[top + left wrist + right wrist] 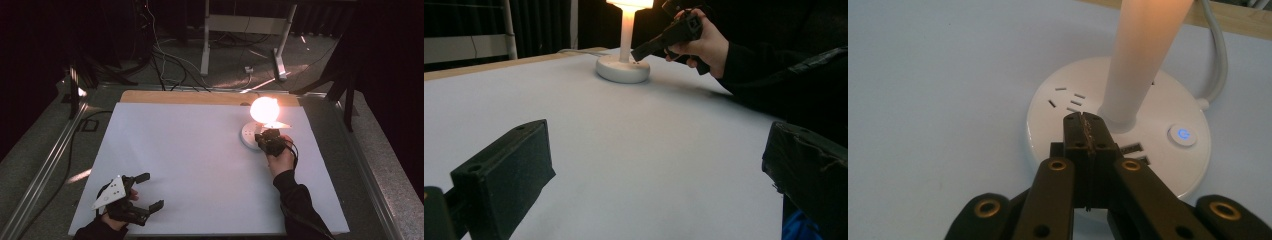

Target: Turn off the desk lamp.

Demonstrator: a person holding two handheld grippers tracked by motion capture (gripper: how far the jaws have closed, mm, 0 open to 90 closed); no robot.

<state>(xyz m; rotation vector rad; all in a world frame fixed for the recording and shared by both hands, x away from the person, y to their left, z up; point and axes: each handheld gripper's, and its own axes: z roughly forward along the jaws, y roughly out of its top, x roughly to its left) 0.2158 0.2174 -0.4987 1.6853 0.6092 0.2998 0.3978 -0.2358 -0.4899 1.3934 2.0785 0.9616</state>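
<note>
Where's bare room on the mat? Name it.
The white mat lies bare between the left claw and the lamp base, and along its far-left edge. It is crowded far right, where the right claw meets the lit lamp.

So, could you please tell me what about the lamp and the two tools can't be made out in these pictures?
- Lamp head: high view, washed out by its own glare; cut off by the top edge in both gripper views.
- Right tool, shut: whether its tips touch the lamp base is unclear.
- Cord: runs off the right gripper view's edge.
- Left tool, open: its jaws are cut off in its own view.
</note>
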